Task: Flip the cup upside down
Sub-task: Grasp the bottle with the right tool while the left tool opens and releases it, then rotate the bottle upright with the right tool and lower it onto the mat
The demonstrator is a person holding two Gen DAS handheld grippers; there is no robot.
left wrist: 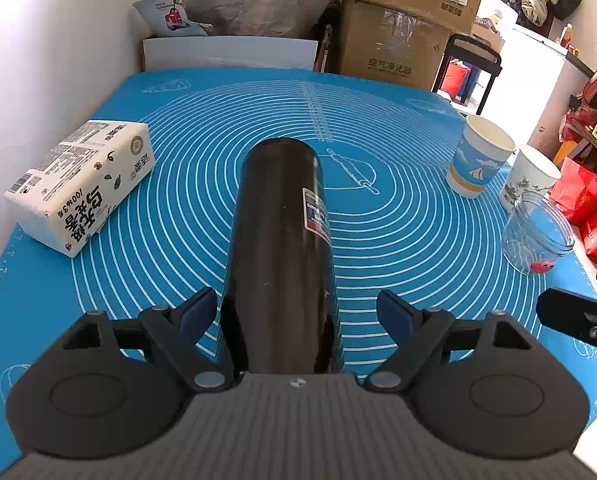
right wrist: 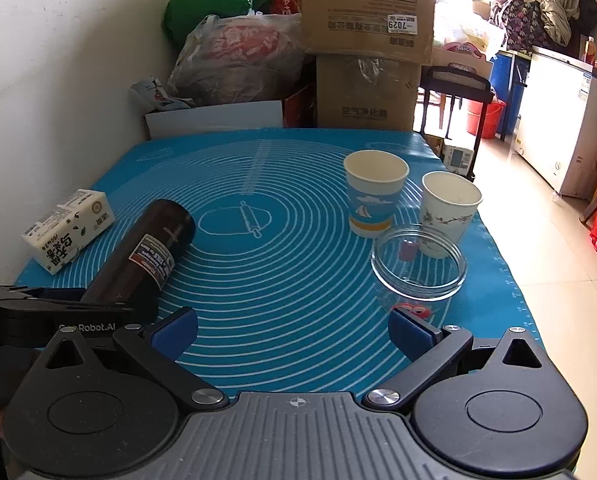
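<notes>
Left tool (left wrist: 298, 312) open around one lying black bottle (left wrist: 282, 240) | right tool (right wrist: 294, 332) open, holding nothing | two paper cups (right wrist: 374, 196), hollow | one glass jar (right wrist: 418, 264), small red thing inside

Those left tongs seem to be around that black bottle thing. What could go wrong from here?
1. The left tongs stand open around the black tumbler, which lies tilted; it could roll or slip out.
2. Swinging it over could knock the tissue pack.
3. The right tongs hover open near the glass jar and blue paper cup; a careless move may tip them.
</notes>
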